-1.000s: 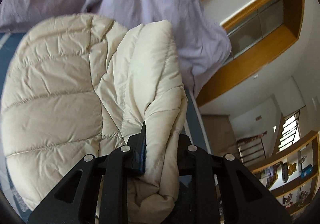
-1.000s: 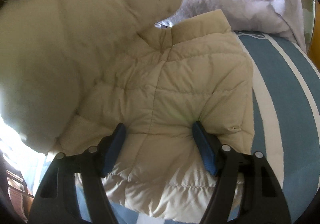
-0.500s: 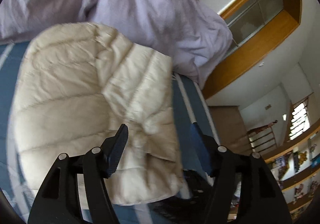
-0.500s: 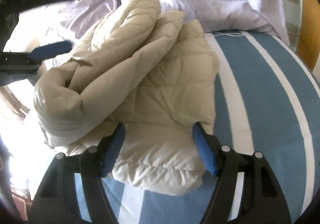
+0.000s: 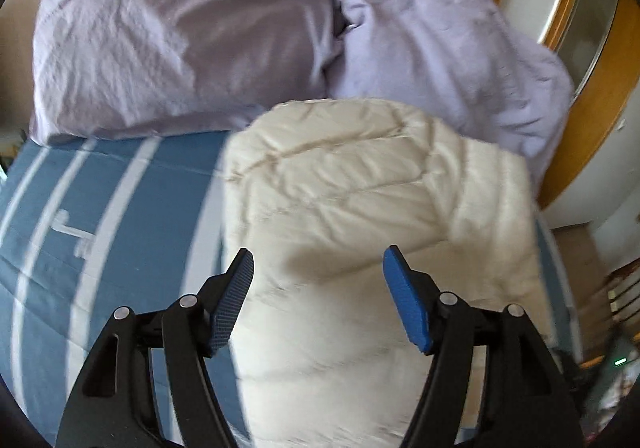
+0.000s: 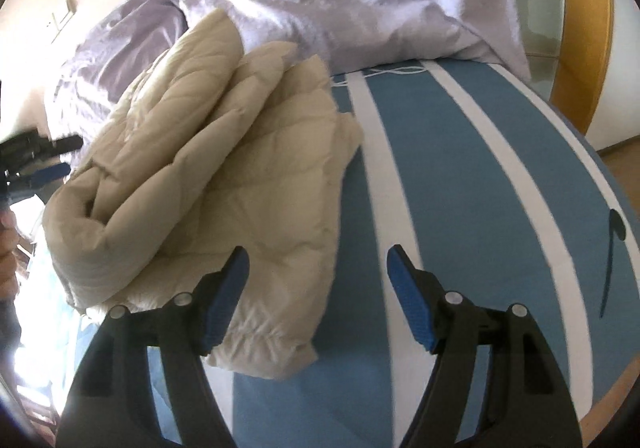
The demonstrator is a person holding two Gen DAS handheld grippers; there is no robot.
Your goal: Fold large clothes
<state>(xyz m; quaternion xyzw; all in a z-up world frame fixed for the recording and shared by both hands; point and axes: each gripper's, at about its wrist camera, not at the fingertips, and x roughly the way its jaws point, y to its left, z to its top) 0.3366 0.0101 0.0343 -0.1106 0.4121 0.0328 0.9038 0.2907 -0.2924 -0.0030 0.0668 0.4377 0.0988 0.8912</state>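
A cream quilted puffer jacket (image 5: 372, 208) lies folded in a thick bundle on the blue and white striped bed. It also shows in the right wrist view (image 6: 224, 184), left of centre. My left gripper (image 5: 318, 296) is open and empty, hovering just over the jacket's near end. My right gripper (image 6: 318, 296) is open and empty above the striped sheet, with its left finger (image 6: 224, 296) over the jacket's near corner. The left gripper (image 6: 44, 164) also shows far left in the right wrist view, beyond the jacket.
Two lilac pillows (image 5: 184, 36) (image 5: 448, 44) lie at the head of the bed, touching the jacket's far end. The striped sheet (image 6: 472, 176) spreads to the right of the jacket. A wooden frame (image 5: 592, 96) and a shelf stand past the bed edge.
My left gripper let go of the jacket fold, opened and drew back. The folded part dropped onto the rest of the jacket. My right gripper lifted off and moved right.
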